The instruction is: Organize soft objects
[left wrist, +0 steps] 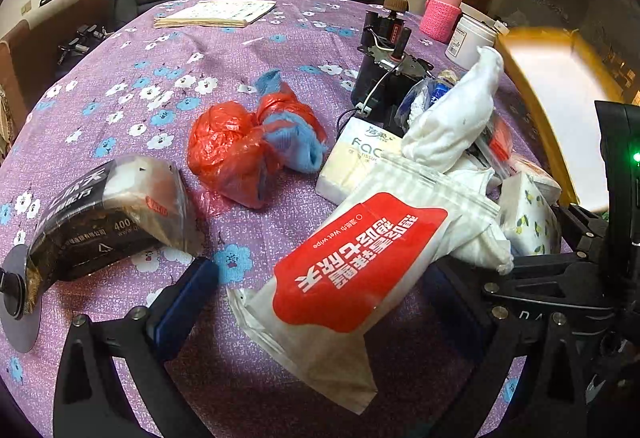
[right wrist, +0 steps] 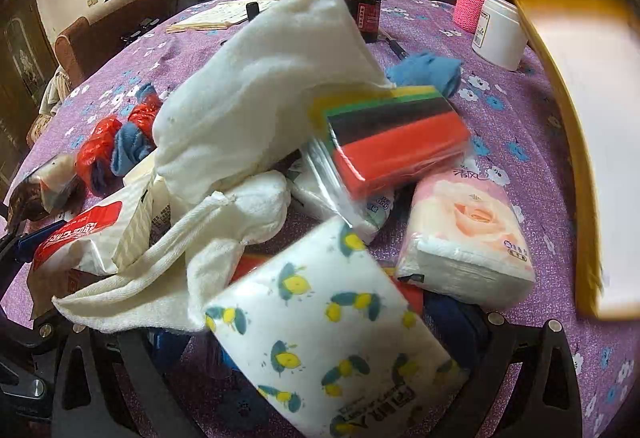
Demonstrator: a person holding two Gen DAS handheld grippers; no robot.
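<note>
A glossy white wet-wipe pouch with a red label (left wrist: pixel 352 262) is seen lying slanted between the spread blue-padded fingers (left wrist: pixel 188 298) of the left gripper (left wrist: pixel 320 310), no pad visibly pressing it. A soft white tissue pack printed with yellow lemons (right wrist: pixel 320 334) is framed by the right gripper (right wrist: pixel 316 350); whether it is pinched cannot be told, the fingertips being hidden. Behind it, on the purple flowered tablecloth (left wrist: pixel 132 86), a limp white terry towel (right wrist: pixel 256 110) is heaped, a plastic-wrapped block of striped sponges (right wrist: pixel 396 142) is tilted against it, and a pink rose-printed tissue pack (right wrist: pixel 468 234) is laid just beside. A crinkled red plastic bag around blue cloth (left wrist: pixel 248 146) is set well apart
</note>
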